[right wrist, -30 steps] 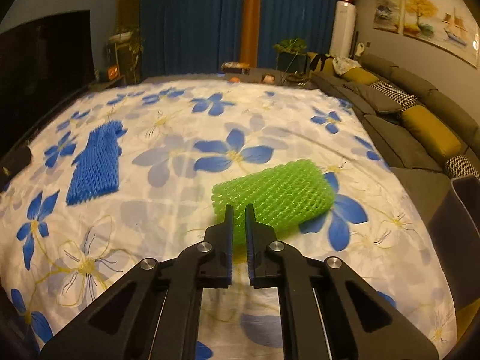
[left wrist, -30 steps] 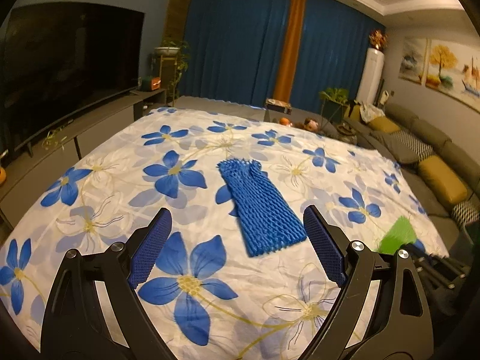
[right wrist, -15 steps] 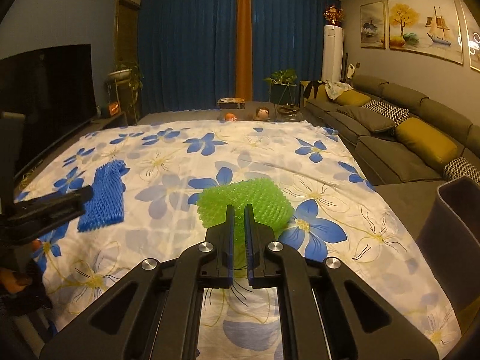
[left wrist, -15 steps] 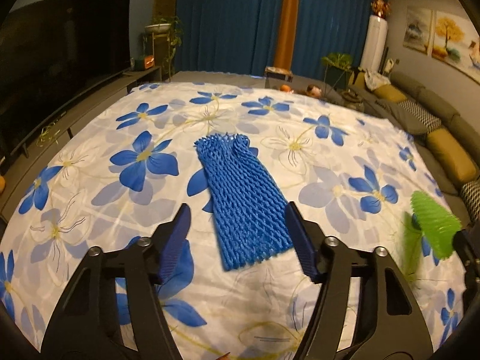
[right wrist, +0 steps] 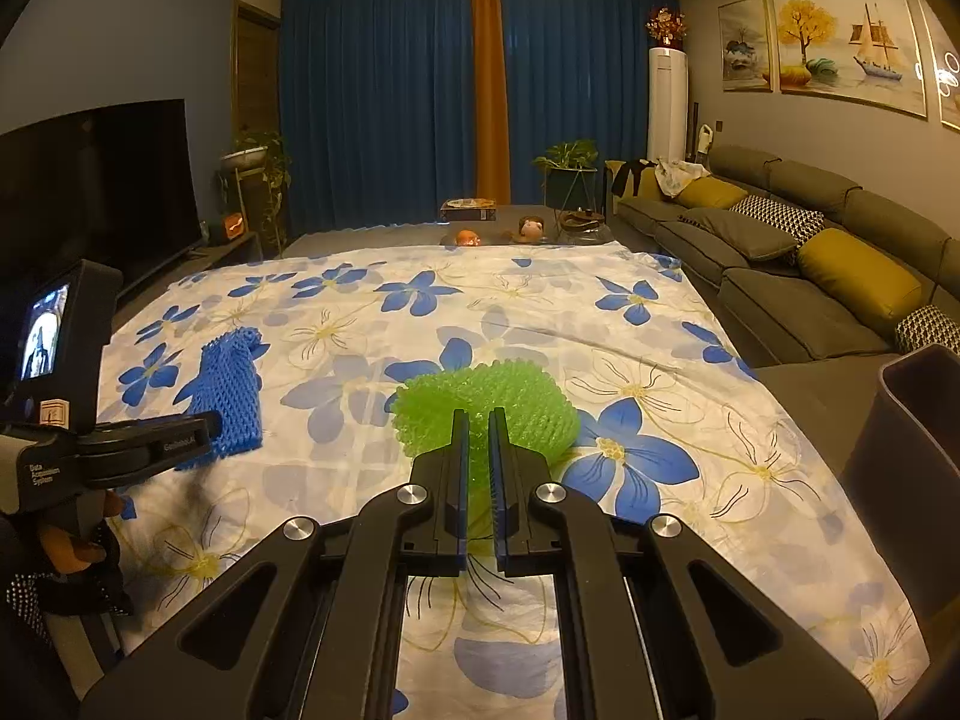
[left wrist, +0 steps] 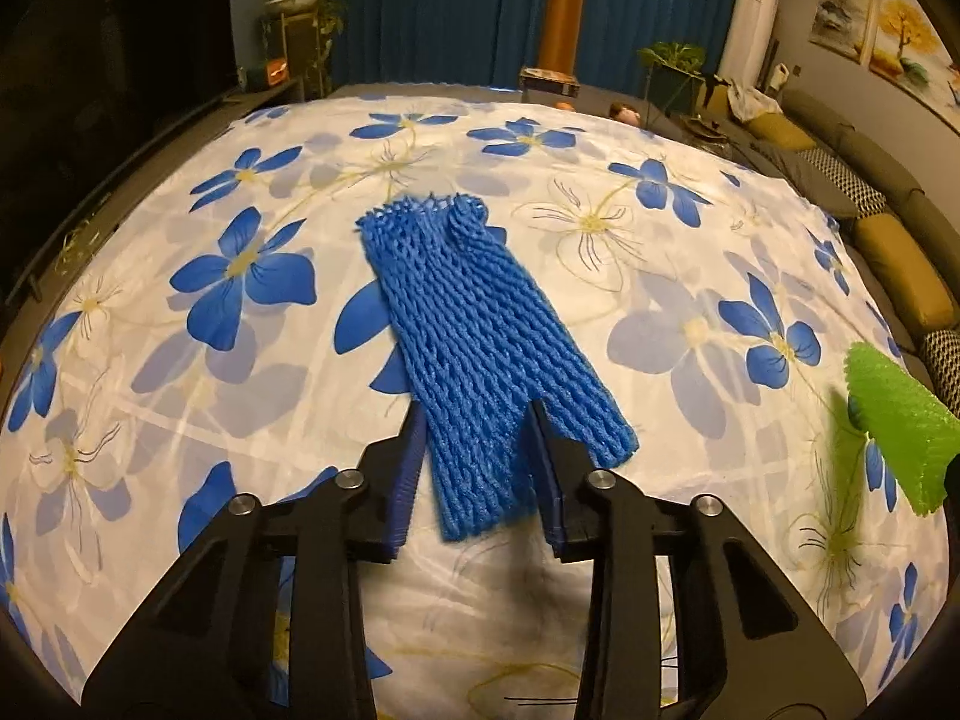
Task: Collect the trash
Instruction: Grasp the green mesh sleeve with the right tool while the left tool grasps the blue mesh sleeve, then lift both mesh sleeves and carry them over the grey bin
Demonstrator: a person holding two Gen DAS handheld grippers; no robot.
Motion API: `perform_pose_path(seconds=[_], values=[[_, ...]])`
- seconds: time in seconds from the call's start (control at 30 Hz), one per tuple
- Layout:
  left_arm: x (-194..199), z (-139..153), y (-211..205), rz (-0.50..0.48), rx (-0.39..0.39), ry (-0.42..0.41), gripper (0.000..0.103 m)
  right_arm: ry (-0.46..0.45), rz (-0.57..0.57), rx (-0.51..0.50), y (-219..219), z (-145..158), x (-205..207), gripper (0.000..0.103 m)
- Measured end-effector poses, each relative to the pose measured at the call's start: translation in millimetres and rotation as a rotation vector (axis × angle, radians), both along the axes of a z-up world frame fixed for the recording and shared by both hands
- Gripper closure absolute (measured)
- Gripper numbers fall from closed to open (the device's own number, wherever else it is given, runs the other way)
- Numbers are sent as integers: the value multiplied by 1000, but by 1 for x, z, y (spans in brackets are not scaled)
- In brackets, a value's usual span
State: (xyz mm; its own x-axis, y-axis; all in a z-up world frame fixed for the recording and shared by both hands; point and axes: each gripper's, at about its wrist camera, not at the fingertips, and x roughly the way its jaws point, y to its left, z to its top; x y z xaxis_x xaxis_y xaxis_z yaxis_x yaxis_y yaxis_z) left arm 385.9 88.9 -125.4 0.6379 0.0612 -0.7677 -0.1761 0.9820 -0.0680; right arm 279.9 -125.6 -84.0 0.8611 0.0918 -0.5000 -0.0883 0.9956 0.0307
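A blue foam net sleeve (left wrist: 474,330) lies flat on the flower-print cloth (left wrist: 180,420); it also shows in the right wrist view (right wrist: 231,396). My left gripper (left wrist: 477,426) is low over its near end, its two fingers straddling the net and half closed, still a little apart from its sides. My right gripper (right wrist: 478,420) is shut on a green foam net sleeve (right wrist: 486,399) and holds it above the cloth. The green net also shows at the right edge of the left wrist view (left wrist: 894,426).
A dark bin (right wrist: 912,468) stands at the right edge of the cloth. A grey sofa with yellow cushions (right wrist: 828,264) runs along the right. A TV (right wrist: 102,192) on a low stand is on the left. Blue curtains and plants are at the back.
My left gripper has come forward and down over the blue net and its fingers have closed in from wide open. My right gripper has lifted the green net off the cloth.
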Motion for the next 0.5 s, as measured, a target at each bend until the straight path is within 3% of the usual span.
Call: perform_pose_path(seconds=[0.13, 0.37, 0.5], values=[[1, 0, -1, -22, -13, -3, 92, 0, -1, 1, 0, 0, -1, 96], [-5, 6, 1, -52, -58, -56, 96, 0, -3, 2, -1, -1, -2, 96], [-15, 17, -3, -71, -38, -109, 96, -5, -6, 5, -2, 0, -3, 96]])
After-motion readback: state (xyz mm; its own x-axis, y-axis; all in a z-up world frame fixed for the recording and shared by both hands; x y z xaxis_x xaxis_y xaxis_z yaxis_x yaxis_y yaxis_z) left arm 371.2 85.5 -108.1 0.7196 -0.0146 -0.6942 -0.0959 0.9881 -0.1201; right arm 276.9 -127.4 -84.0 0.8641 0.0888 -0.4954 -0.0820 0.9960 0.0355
